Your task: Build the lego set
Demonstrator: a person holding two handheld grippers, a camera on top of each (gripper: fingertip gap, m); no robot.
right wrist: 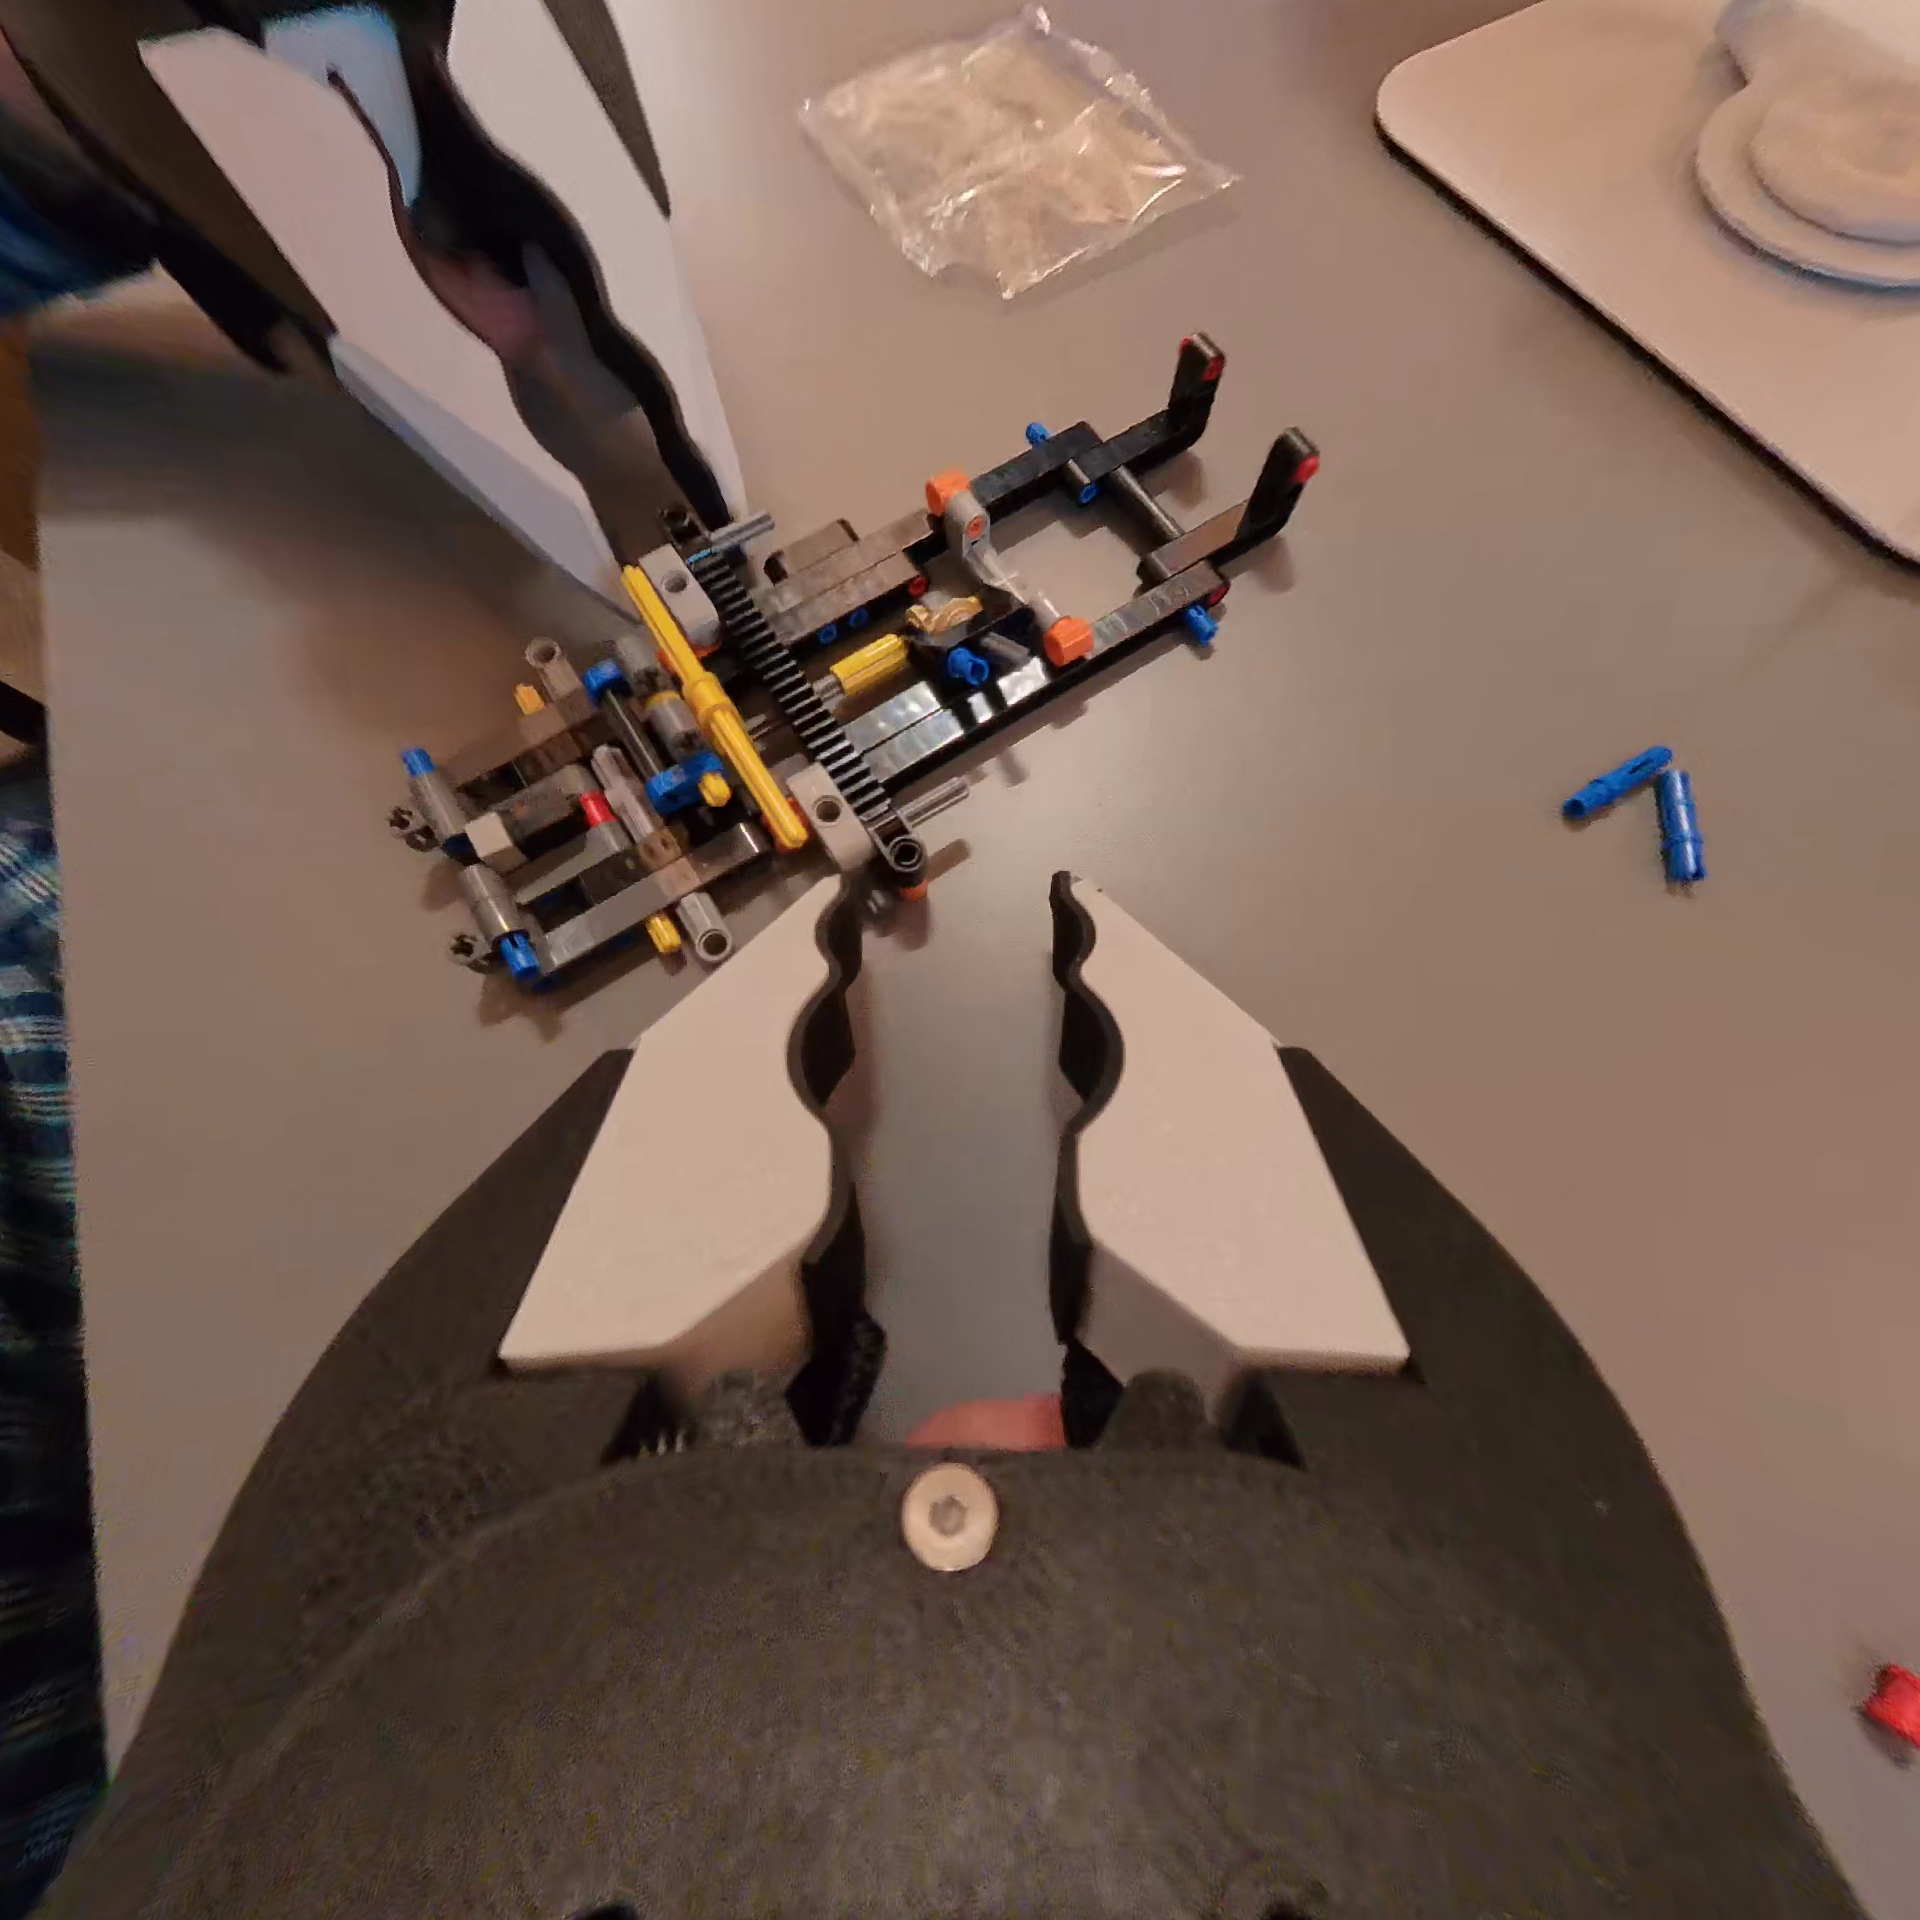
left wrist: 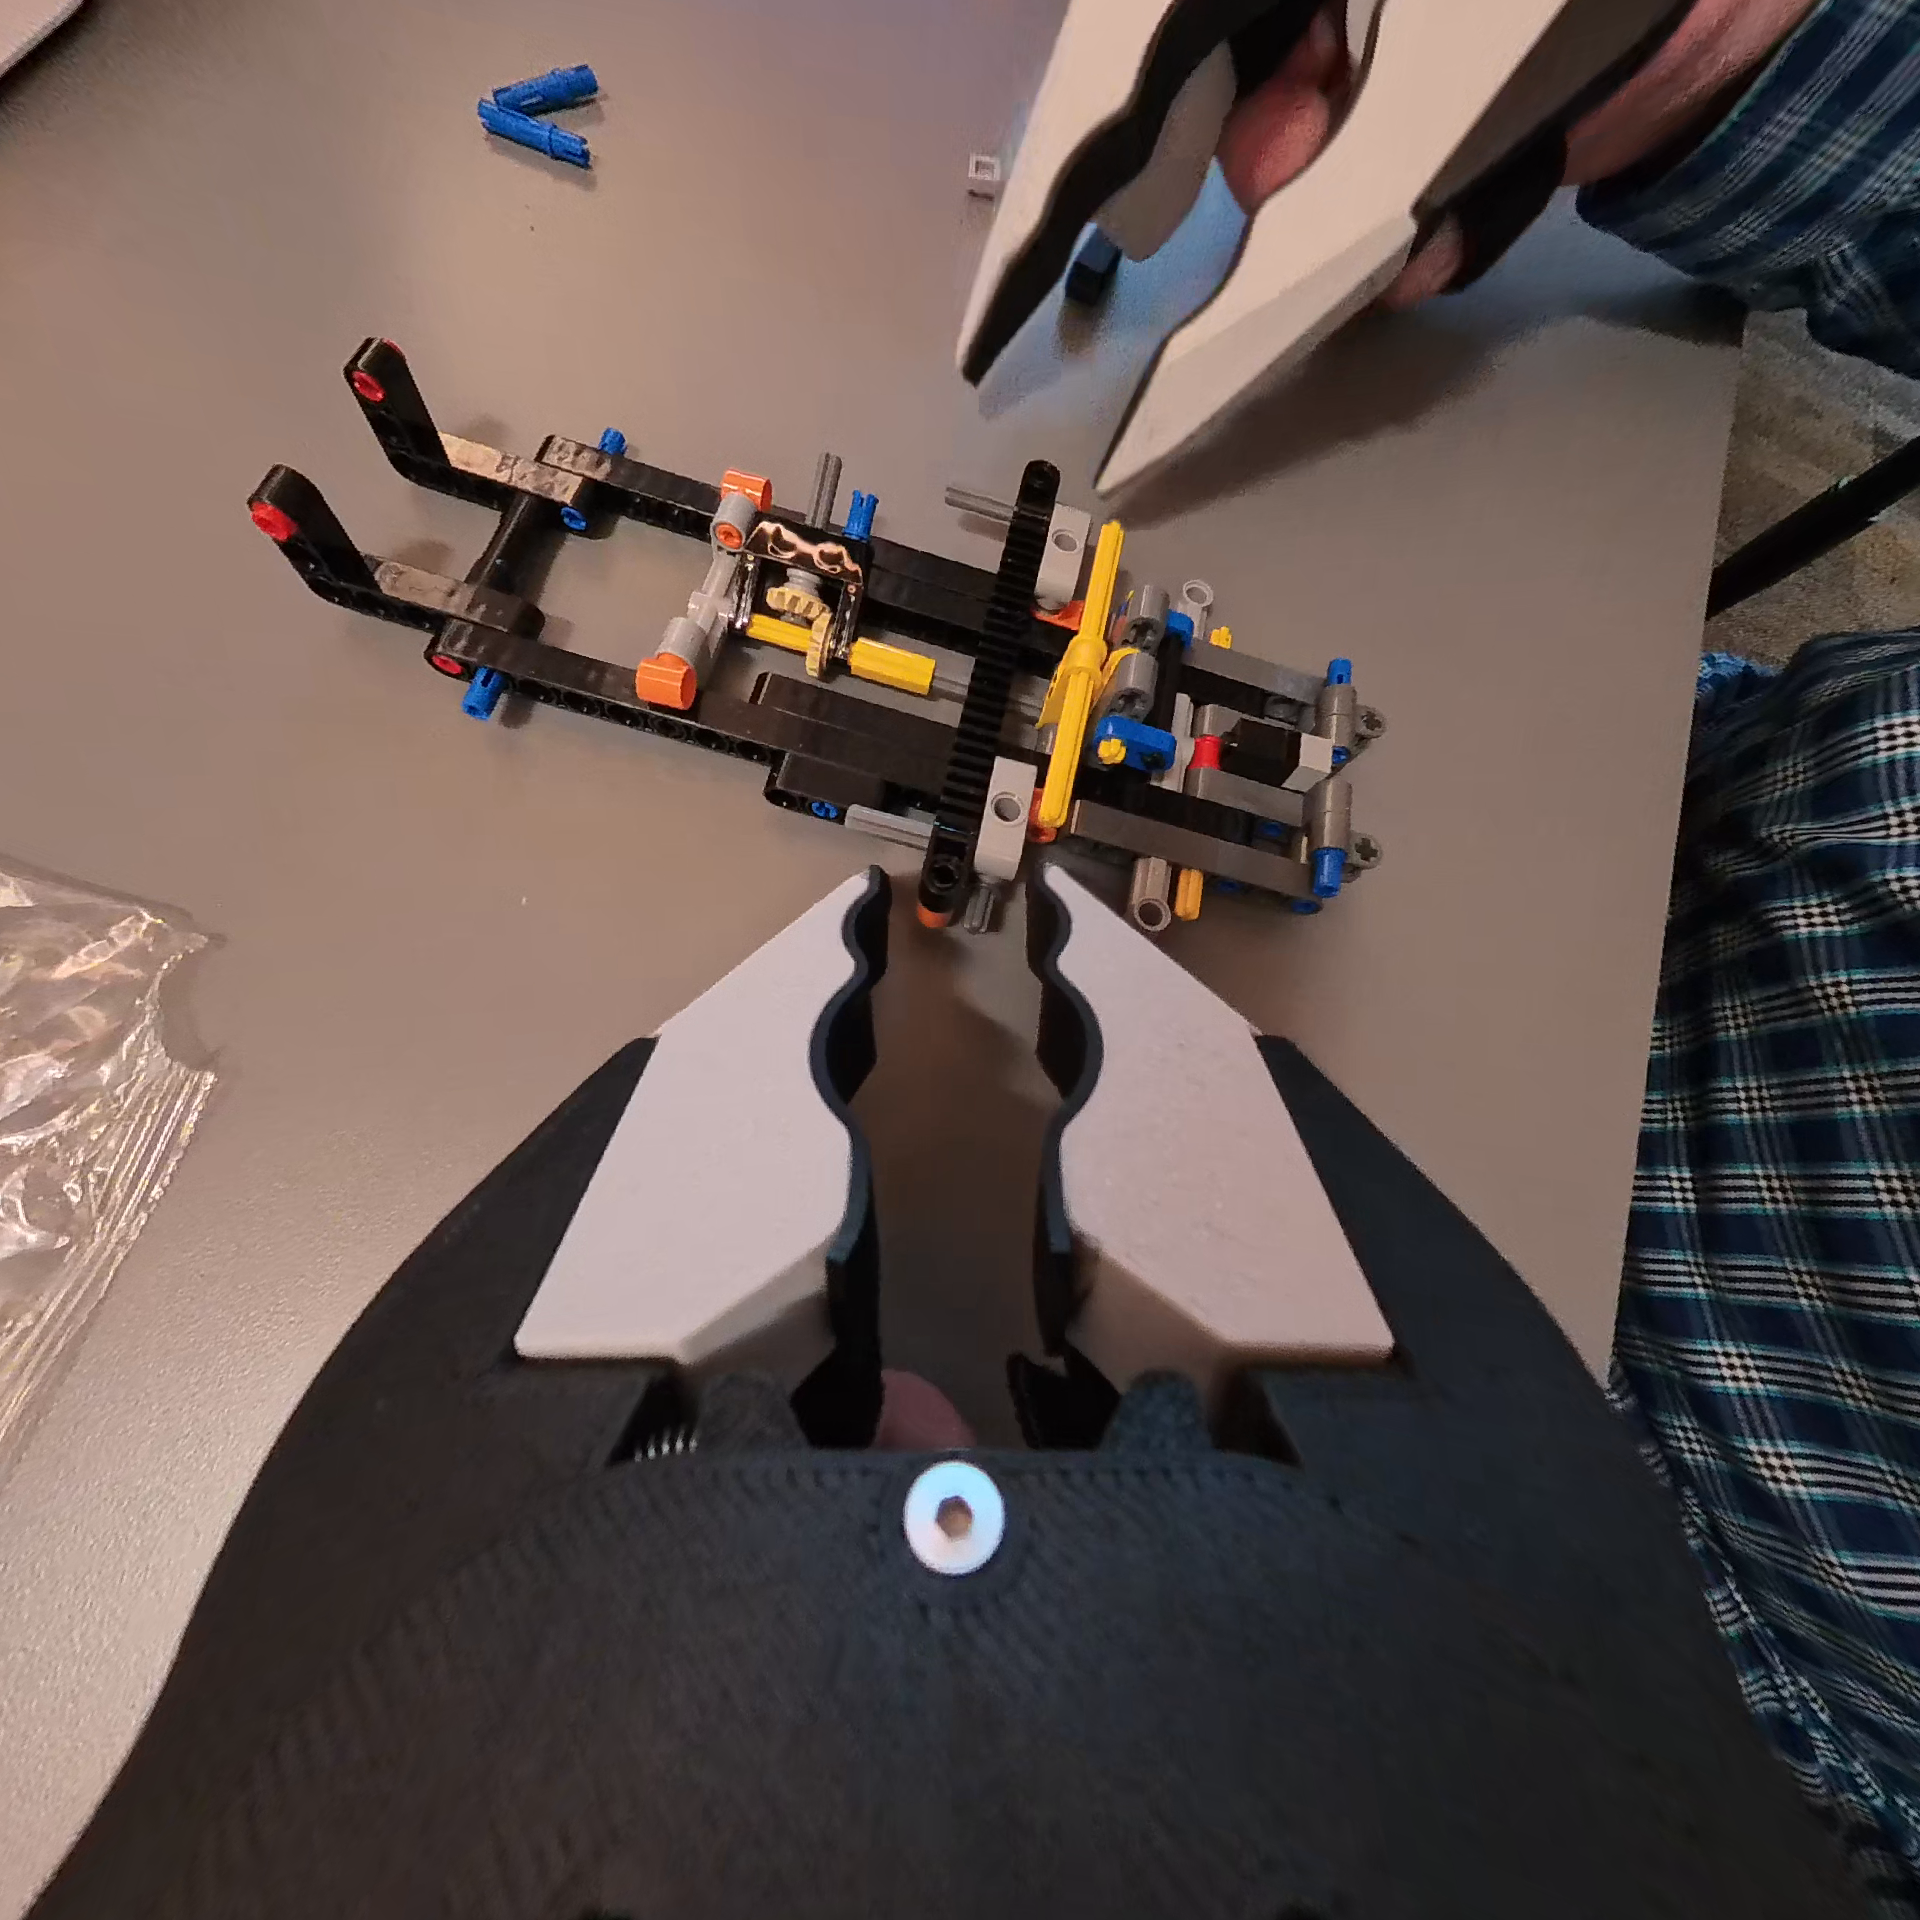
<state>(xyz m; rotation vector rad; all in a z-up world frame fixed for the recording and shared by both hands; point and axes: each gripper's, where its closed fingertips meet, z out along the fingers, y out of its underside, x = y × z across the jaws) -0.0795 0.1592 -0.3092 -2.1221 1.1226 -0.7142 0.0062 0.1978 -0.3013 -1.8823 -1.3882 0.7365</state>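
Note:
The lego chassis (left wrist: 831, 665) lies flat on the grey table, built of black beams with orange, yellow, blue and grey parts. A black toothed rack (left wrist: 997, 665) crosses it beside a yellow axle (left wrist: 1081, 686). My left gripper (left wrist: 961, 899) is open, its tips on either side of the rack's near end. My right gripper (right wrist: 951, 891) is open and empty at the rack's opposite end (right wrist: 904, 854), its left fingertip (right wrist: 826, 914) close to a grey connector. Each gripper also shows in the other's view: the right gripper (left wrist: 1039, 431) and the left gripper (right wrist: 670, 535).
Two loose blue pins (left wrist: 540, 109) (right wrist: 1642, 805) lie apart from the chassis. A dark blue piece (left wrist: 1089, 272) and a small white part (left wrist: 982, 171) sit behind the right gripper. A red piece (right wrist: 1893, 1704), a clear plastic bag (right wrist: 1018, 156) (left wrist: 73, 1091), a white tray with plates (right wrist: 1558, 187). The table edge and a plaid sleeve (left wrist: 1787, 1039) are alongside.

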